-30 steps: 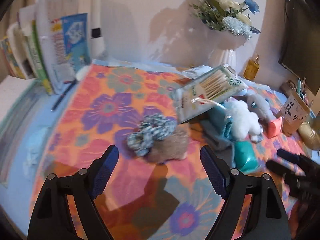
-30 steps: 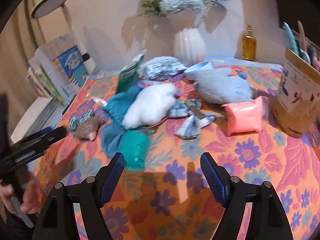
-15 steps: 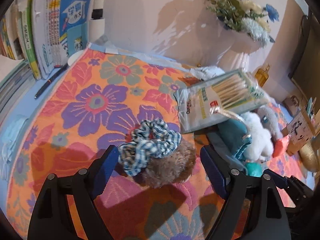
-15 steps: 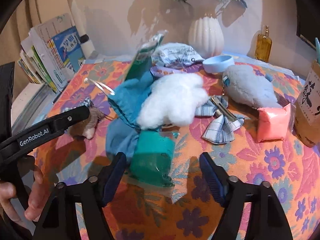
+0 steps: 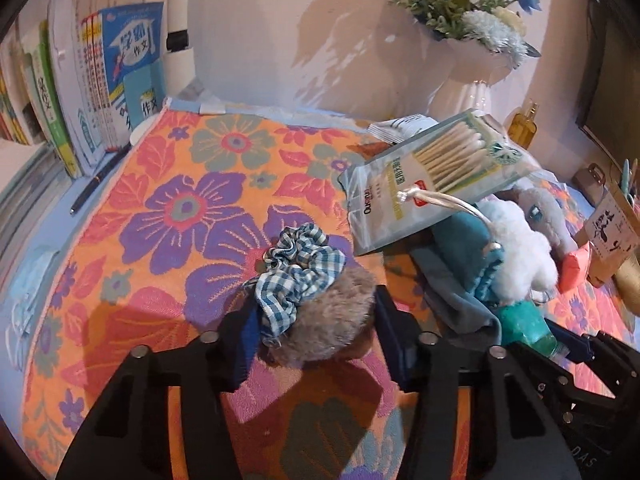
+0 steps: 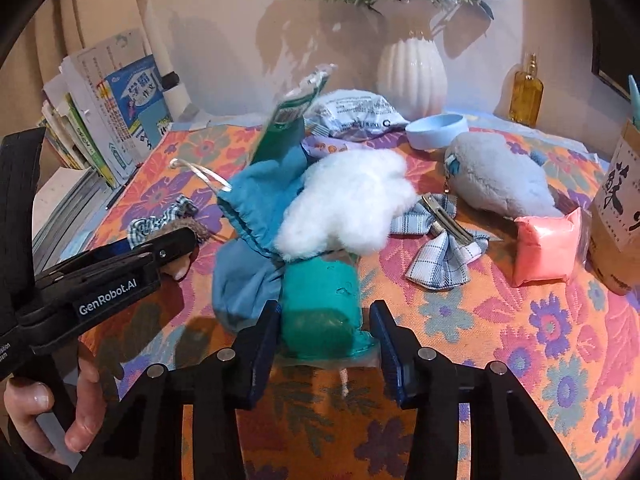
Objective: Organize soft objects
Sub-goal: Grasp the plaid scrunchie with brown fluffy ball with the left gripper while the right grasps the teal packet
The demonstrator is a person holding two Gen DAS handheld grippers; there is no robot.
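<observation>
Left gripper [image 5: 314, 330]: jaws straddle the brown fuzzy pom-pom [image 5: 324, 322] with the blue-and-white gingham scrunchie [image 5: 298, 268] lying on top of it. Pads look to be touching the fur on both sides, but I can't tell whether they're actually clenched on it.

Right gripper [image 6: 325, 342]: jaws either side of the teal soft block in clear wrap [image 6: 320, 314]. Left pad is at its side, a small gap shows on the right, so not gripping yet, I'd say.

Handling, my guess: both items are light and squashy. Fur compresses a lot, so take the pom-pom across its middle; the loose scrunchie may slide off. The wrap on the teal block probably slips, so grip the body, not the film edge.

Surface: bench under an orange floral woven cloth [image 6: 500, 340]. More soft things sit behind the teal block: a white fluffy plush [image 6: 352, 204] and a blue drawstring pouch [image 6: 260, 204]. Books [image 5: 116, 80] stand at the left, a white ribbed vase [image 6: 412, 76] against the wall.
</observation>
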